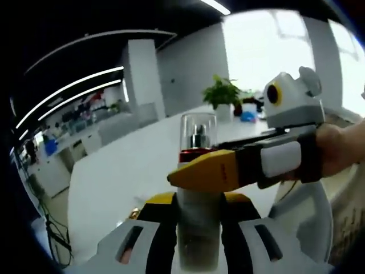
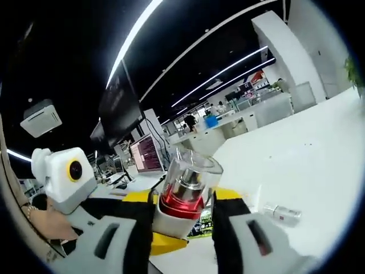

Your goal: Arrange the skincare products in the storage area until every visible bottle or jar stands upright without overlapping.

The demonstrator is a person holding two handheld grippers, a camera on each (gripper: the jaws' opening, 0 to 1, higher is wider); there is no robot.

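Your left gripper (image 1: 197, 228) has its jaws closed on a frosted bottle (image 1: 198, 188) with a red collar, a metal pump and a clear domed cap, held over the smooth white counter (image 1: 120, 171). Your right gripper (image 2: 183, 228) clamps the same bottle (image 2: 183, 197) at its neck, its yellow jaw crossing at 3 o'clock in the left gripper view. A small vial (image 2: 281, 213) lies flat at 4 o'clock in the right gripper view.
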